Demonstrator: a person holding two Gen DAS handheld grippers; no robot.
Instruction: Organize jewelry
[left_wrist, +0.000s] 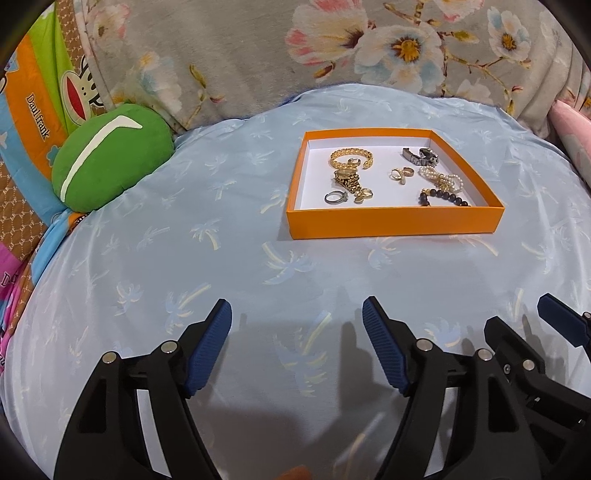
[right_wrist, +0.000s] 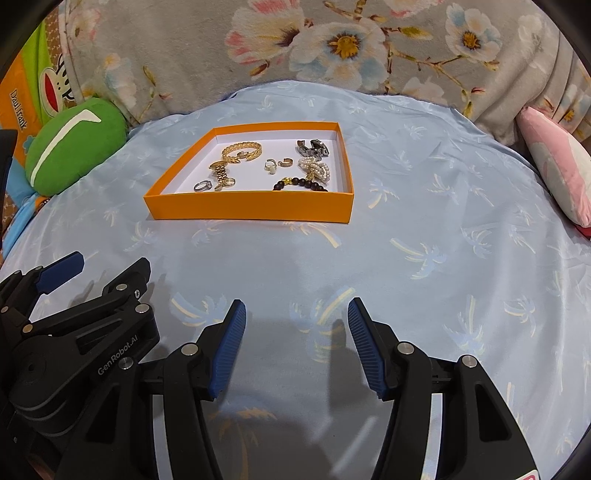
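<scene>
An orange shallow box (left_wrist: 391, 221) (right_wrist: 247, 211) sits on the light blue palm-print cloth. Inside lie a gold chain bracelet (left_wrist: 351, 156) (right_wrist: 242, 150), a gold watch (left_wrist: 346, 179) (right_wrist: 220, 170), a silver ring (left_wrist: 335, 197) (right_wrist: 202, 185), small gold rings (left_wrist: 400, 173) (right_wrist: 277, 163), a dark metal band (left_wrist: 421, 156) (right_wrist: 313, 147), a pearl bracelet (left_wrist: 441, 179) (right_wrist: 317, 168) and a dark bead bracelet (left_wrist: 443, 197) (right_wrist: 301, 183). My left gripper (left_wrist: 297, 314) is open and empty, well short of the box. My right gripper (right_wrist: 296, 312) is open and empty beside it.
A green round cushion (left_wrist: 110, 157) (right_wrist: 74, 151) lies at the left. A floral grey blanket (left_wrist: 258, 55) (right_wrist: 295, 44) rises behind the box. A pink pillow (right_wrist: 561, 166) lies at the right. The right gripper shows at the left wrist view's right edge (left_wrist: 554, 321).
</scene>
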